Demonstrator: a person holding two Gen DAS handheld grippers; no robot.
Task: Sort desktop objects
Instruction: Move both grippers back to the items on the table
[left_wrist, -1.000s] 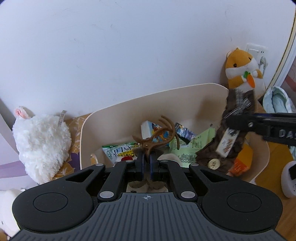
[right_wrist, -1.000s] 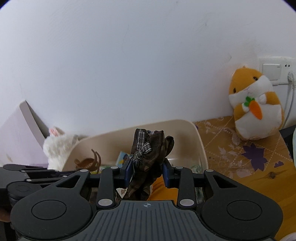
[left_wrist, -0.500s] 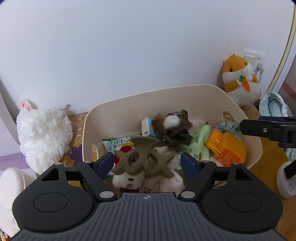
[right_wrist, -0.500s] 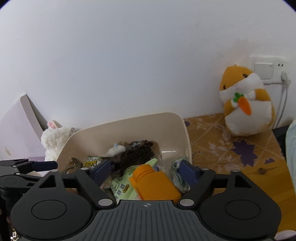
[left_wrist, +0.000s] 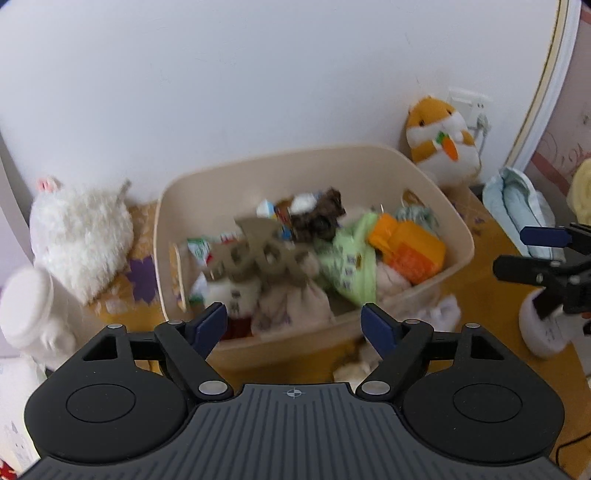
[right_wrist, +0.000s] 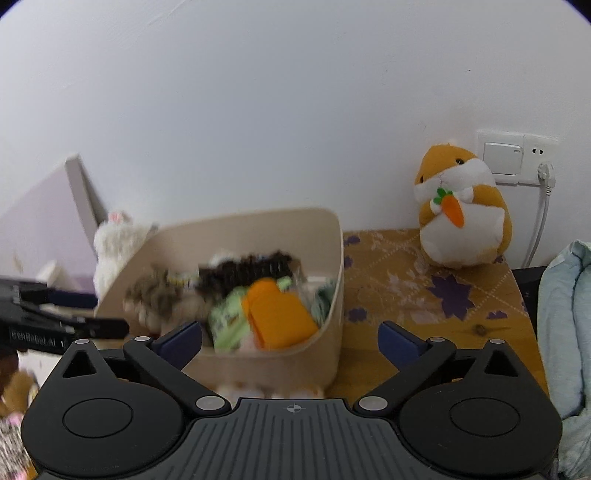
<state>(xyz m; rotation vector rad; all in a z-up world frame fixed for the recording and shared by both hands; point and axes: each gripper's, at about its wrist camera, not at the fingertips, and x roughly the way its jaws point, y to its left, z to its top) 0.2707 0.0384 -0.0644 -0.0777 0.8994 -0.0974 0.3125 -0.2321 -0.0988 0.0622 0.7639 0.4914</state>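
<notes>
White wall (right_wrist: 258, 110), cream bin (left_wrist: 436, 192) rim, both grippers empty, right opening

Both fisheye views are evenly and softly lit without glare or hard shadows, straight lines are bowed toward the edges, and the cream bin (left_wrist: 436, 192) with its contents is smeared by motion blur while the orange hamster plush (right_wrist: 461, 218) is rendered sharper.
</notes>
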